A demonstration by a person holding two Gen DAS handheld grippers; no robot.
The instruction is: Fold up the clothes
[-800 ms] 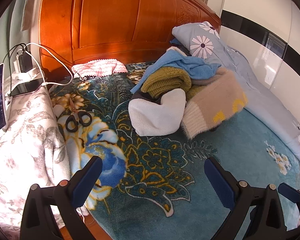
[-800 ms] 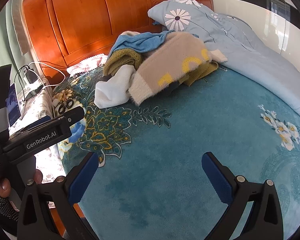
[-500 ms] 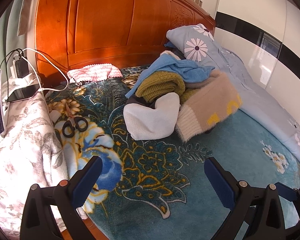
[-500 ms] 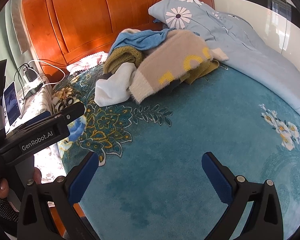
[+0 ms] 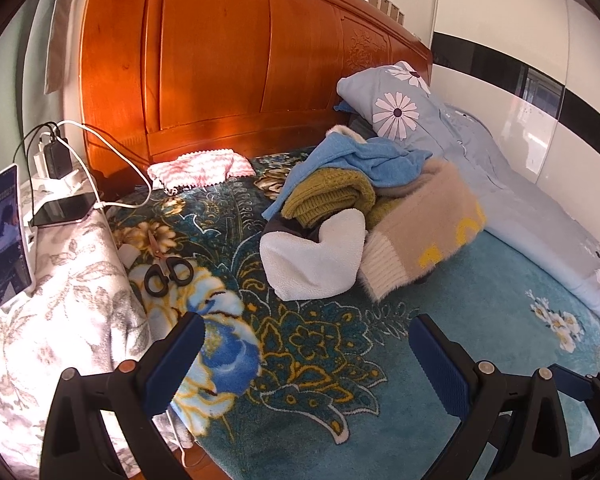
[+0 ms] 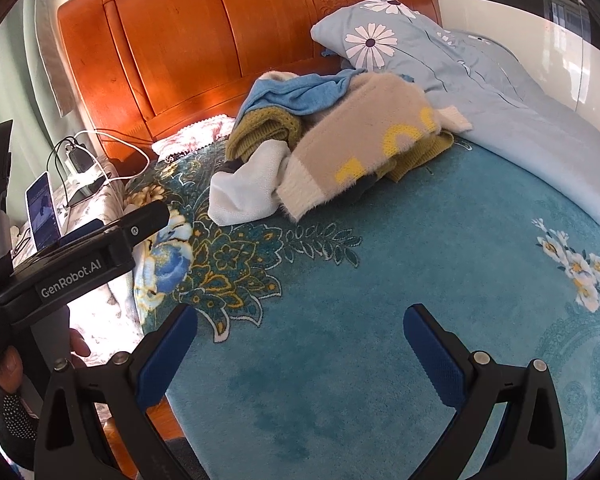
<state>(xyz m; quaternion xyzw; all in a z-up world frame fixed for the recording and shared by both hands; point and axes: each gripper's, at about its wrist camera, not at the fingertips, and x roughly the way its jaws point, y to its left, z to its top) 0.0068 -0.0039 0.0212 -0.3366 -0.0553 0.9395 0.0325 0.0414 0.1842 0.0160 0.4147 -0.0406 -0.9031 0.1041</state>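
Presently, both tools stand with jaws spread wide and nothing between the pads. Items are taken left to right.

Left of the left gripper point(image 5: 306, 354), off its left finger, a phone point(image 5: 4, 236) leans upright on a flowered cover, with a second phone on a white cable beyond it. Ahead of that left finger lie the scissors point(image 5: 168, 274), flat on the patterned blanket point(image 5: 300, 344), handles toward the jaws.

The clothes pile point(image 5: 364, 216) lies ahead of the left gripper's jaws and a little right of their centre line, well apart from the pads. It is a loose heap, not folded: a white fleece piece point(image 5: 312, 262) at the near edge, an olive knit point(image 5: 328, 196) above it, a blue garment point(image 5: 364, 160) on top, and a beige sweater point(image 5: 424, 232) with yellow marks draped down the right side. The heap's long axis runs across the jaws, left-near to right-far, toward the pillow point(image 5: 396, 108).

From the right gripper point(image 6: 300, 344), the same pile point(image 6: 332, 148) sits ahead, near the centre line but further off, with a broad stretch of bare blanket point(image 6: 340, 320) between. The beige sweater point(image 6: 360, 148) hangs nearest these jaws, its ribbed hem pointing toward them.

Judgement: the left gripper is the nearer to the heap, closest to the white fleece piece; the right is better aligned with the beige sweater's hem. Any grasp turns on reaching forward across the bare blanket, which also offers flat room for folding.
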